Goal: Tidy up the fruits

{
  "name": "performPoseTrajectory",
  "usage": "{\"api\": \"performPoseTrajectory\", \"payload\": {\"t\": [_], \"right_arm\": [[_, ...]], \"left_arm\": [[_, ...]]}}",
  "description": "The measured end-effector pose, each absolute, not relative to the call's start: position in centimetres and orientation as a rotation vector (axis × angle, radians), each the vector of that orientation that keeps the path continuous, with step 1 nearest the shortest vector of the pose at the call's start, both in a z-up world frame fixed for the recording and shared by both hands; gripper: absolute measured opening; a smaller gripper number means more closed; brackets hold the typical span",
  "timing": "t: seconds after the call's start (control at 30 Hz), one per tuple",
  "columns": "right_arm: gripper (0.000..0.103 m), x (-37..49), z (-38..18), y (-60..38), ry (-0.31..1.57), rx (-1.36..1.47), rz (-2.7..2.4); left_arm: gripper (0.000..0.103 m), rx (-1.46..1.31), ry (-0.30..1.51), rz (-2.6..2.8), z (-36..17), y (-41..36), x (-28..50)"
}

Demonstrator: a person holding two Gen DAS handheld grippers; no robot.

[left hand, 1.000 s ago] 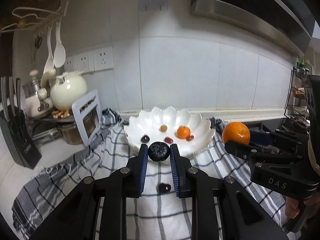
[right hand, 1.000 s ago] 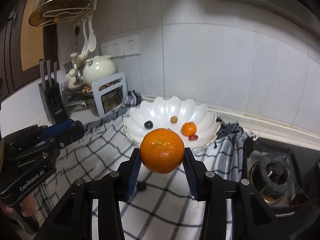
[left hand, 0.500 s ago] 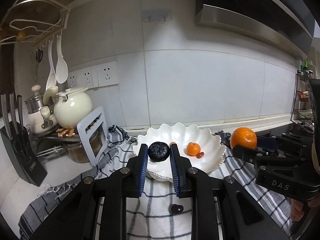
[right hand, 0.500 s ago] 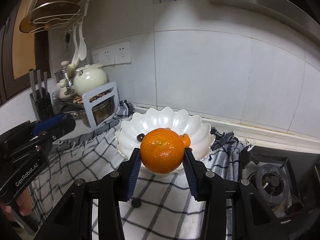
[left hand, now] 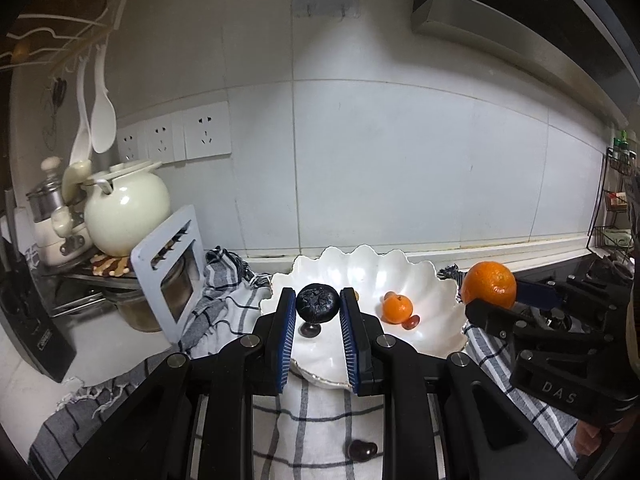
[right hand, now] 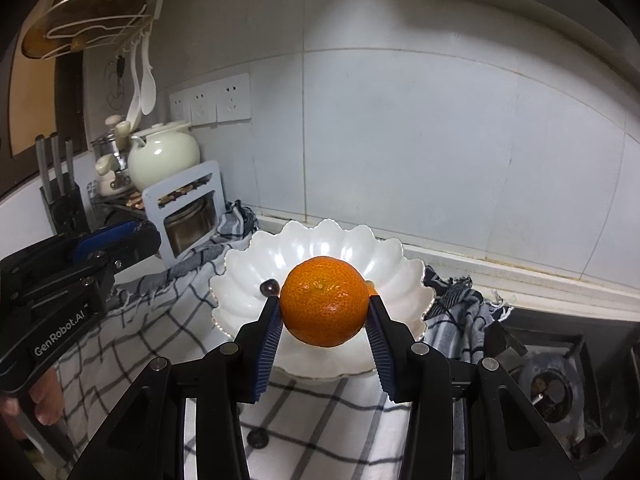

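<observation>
Now both grippers carry fruit toward the white scalloped bowl (left hand: 436,280) on the checked cloth (left hand: 320,420). The left gripper (left hand: 318,308) is nearly closed, its blue pads pinching a small dark wrinkled fruit (left hand: 317,307) at the very tips, held over the bowl's near-left part. The right gripper (right hand: 323,312) is part open, clamped on a big orange (right hand: 324,307), with the pads pressing both its sides; from its own view the orange hangs over the bowl's middle, though from the left view it looks just outside the right rim, so exact overlap is hard to call.

Already in the bowl: a small mandarin (left hand: 397,308), a reddish grape (left hand: 411,322) touching it, and a dark grape (left hand: 310,330) under the left jaws. One dark fruit (left hand: 362,450) lies loose on the cloth, in front of the bowl.

The step looks like transport ending, with the drop-off about due. The next move calls for lowering each fruit close to the bowl floor and then opening the jaws; the orange should go to a bare spot away from the mandarin. The round orange may roll, so the release should be low. The loose fruit on the cloth is left to collect after.
</observation>
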State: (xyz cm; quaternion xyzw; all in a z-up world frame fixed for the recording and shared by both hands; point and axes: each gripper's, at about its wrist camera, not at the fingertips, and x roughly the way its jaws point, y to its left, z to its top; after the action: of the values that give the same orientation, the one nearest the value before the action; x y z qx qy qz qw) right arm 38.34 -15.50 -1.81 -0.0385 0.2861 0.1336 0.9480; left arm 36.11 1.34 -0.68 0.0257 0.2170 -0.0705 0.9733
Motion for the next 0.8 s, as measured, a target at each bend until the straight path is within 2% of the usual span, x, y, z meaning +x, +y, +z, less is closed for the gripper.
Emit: {"api": "performPoseTrajectory", "payload": {"t": [0.8], "right_arm": [[0.044, 47.6, -7.0, -16.0, 0.777, -0.057, 0.267]], "left_arm": [[0.023, 0.105, 0.623, -0.176, -5.4, -0.8, 45.9]]}}
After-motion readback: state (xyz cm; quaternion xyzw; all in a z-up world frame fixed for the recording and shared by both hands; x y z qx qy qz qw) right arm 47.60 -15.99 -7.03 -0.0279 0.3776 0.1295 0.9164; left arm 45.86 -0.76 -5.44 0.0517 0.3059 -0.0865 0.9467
